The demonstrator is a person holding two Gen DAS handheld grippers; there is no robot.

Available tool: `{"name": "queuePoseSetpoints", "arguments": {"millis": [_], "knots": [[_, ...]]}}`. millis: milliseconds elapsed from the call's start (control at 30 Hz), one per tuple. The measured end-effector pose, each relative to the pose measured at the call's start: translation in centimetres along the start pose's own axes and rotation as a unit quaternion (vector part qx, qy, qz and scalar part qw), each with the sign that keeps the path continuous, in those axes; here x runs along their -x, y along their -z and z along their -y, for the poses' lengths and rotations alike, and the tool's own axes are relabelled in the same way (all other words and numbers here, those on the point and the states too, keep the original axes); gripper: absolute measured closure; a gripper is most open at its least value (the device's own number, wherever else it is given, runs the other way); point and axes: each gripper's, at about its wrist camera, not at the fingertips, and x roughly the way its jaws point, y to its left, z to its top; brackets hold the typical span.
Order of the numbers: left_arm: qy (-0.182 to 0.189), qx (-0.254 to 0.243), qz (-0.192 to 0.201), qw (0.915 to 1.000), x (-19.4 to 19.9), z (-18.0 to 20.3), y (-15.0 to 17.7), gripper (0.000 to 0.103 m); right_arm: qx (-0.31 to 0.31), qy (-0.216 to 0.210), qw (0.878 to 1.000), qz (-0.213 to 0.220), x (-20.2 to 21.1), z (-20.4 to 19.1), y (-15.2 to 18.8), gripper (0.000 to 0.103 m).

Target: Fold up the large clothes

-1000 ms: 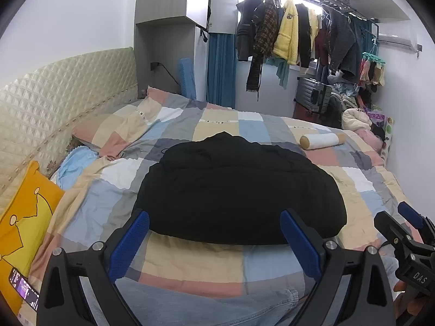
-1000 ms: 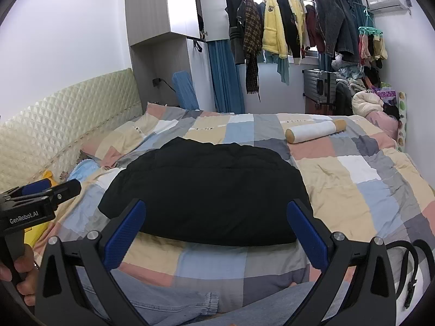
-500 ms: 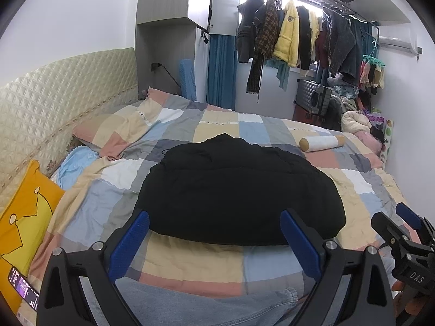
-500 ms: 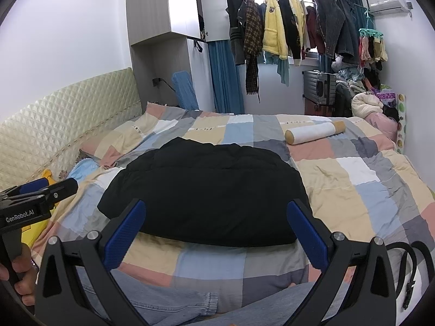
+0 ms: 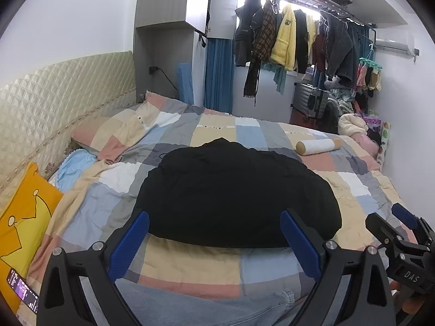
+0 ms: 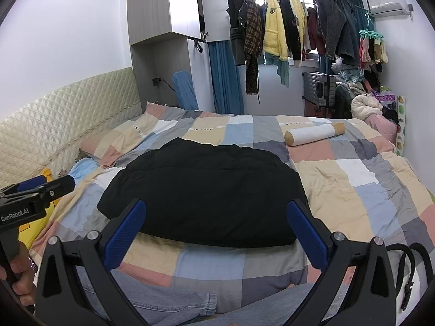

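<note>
A black padded jacket (image 5: 233, 190) lies folded in a rounded bundle on the patchwork bed cover (image 5: 190, 260); it also shows in the right wrist view (image 6: 204, 190). My left gripper (image 5: 214, 233) is open and empty, held above the near edge of the jacket. My right gripper (image 6: 214, 228) is open and empty, also above the jacket's near edge. Each gripper shows in the other's view: the right one at the far right (image 5: 402, 233), the left one at the far left (image 6: 35, 193). Pale blue jeans (image 5: 190, 307) lie at the bed's near edge.
A yellow cushion (image 5: 21, 217) and a phone (image 5: 23, 293) lie at the left by the quilted headboard (image 5: 54, 97). A white bolster roll (image 6: 312, 134) lies at the far right of the bed. Clothes (image 6: 285, 27) hang on a rack by the window. A black belt (image 6: 410, 271) lies at the right.
Both grippers have tilted slightly upward, so the room sits a little lower in view. The jacket has not moved and both grippers stay open.
</note>
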Motion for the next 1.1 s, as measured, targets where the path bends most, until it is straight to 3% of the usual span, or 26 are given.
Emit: {"name": "queuePoseSetpoints", "arguments": {"millis": [1100], "knots": [[-0.009, 0.012, -0.003, 0.9999, 0.49, -0.75, -0.41, 0.005, 0.003, 0.004, 1.0, -0.003, 0.2, 0.54, -0.45, 0.0]]}}
